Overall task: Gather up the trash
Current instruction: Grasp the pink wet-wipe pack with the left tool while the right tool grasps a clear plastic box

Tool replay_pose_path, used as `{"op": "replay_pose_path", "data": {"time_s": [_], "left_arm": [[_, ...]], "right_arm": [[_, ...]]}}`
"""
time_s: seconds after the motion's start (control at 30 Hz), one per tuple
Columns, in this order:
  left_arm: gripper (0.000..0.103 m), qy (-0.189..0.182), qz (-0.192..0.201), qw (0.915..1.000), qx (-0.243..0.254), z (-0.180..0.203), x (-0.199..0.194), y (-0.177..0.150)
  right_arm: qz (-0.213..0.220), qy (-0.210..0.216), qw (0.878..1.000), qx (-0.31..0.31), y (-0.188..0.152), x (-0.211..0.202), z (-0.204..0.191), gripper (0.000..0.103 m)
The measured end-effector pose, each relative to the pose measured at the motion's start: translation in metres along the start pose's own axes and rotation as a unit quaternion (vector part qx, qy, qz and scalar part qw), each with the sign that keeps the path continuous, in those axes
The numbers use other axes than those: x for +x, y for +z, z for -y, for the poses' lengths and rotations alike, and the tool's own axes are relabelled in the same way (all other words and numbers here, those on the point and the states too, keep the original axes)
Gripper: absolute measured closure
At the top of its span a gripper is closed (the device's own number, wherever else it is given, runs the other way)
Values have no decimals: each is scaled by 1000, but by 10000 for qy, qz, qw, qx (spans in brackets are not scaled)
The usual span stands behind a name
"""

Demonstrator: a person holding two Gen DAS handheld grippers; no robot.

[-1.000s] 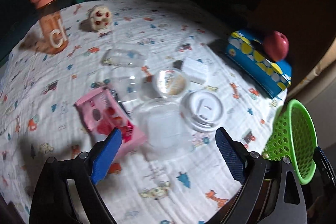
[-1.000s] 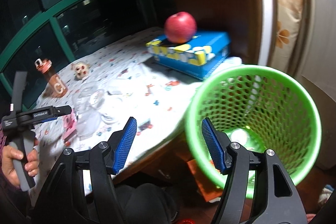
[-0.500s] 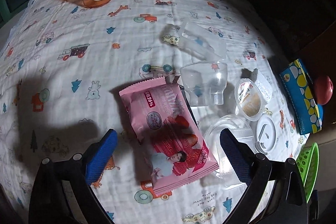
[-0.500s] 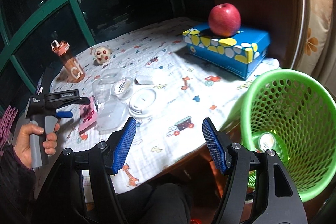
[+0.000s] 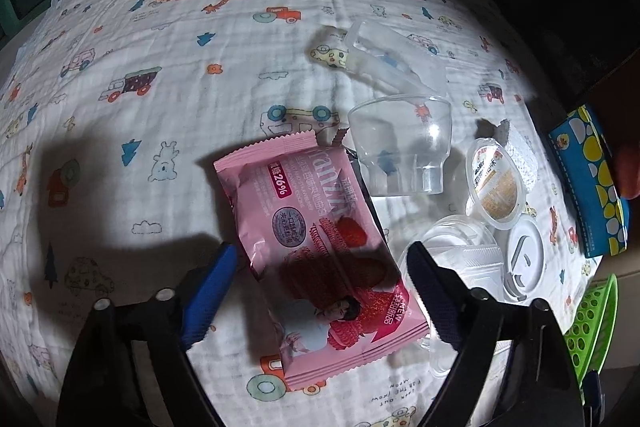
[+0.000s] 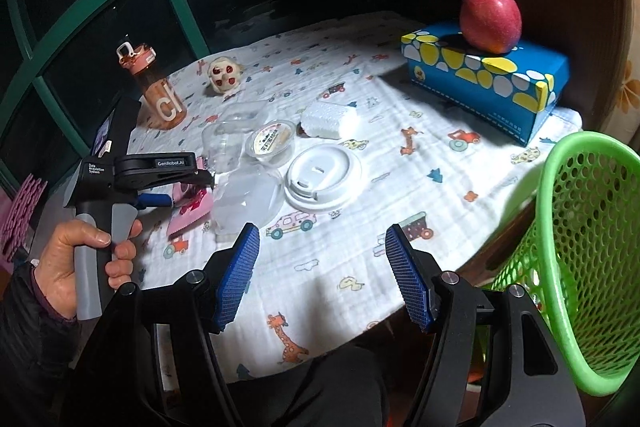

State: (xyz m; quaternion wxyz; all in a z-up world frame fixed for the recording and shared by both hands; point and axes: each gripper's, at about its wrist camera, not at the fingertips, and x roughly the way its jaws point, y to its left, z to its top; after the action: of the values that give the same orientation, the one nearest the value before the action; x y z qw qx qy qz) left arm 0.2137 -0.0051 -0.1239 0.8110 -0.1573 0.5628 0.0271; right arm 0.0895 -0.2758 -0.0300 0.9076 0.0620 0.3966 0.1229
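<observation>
A pink snack wrapper (image 5: 304, 211) lies flat on the printed tablecloth (image 5: 160, 131). My left gripper (image 5: 320, 253) points down over it, and its jaws are closing with the wrapper between them; the pads are not pressing on it. To the wrapper's right lie a clear plastic cup (image 5: 400, 147) on its side, a small lidded tub (image 5: 494, 187), a clear dome lid (image 5: 456, 251) and a white cup lid (image 5: 524, 259). My right gripper (image 6: 322, 233) hangs open over the table's near edge with nothing in it. The green mesh basket (image 6: 580, 247) stands off the table's right edge.
An orange bottle (image 6: 158, 95) and a small plush toy (image 6: 224, 75) stand at the back left. A blue tissue box (image 6: 480, 75) with a red apple (image 6: 490, 21) on it sits at the back right. A white foam block (image 6: 328, 121) and a clear tray (image 5: 392, 63) lie mid-table.
My left gripper dropped towards the pink wrapper and its jaws narrowed around it. My right gripper swung left, from in front of the green basket to over the table.
</observation>
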Motion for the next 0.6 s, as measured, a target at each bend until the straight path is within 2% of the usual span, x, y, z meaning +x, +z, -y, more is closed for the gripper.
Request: {"op": "replay_pose_path", "data": {"time_s": [0.33,0.6], "left_arm": [[45,-308,143,9994,40,-15,-17,-7],[48,-489,375,9981,-32,-39,-44,-11]], "right_arm": [[-235,250,9993,-176,5,30,-26,37],[-518,525,9966,-375,15,69,-55,40]]}}
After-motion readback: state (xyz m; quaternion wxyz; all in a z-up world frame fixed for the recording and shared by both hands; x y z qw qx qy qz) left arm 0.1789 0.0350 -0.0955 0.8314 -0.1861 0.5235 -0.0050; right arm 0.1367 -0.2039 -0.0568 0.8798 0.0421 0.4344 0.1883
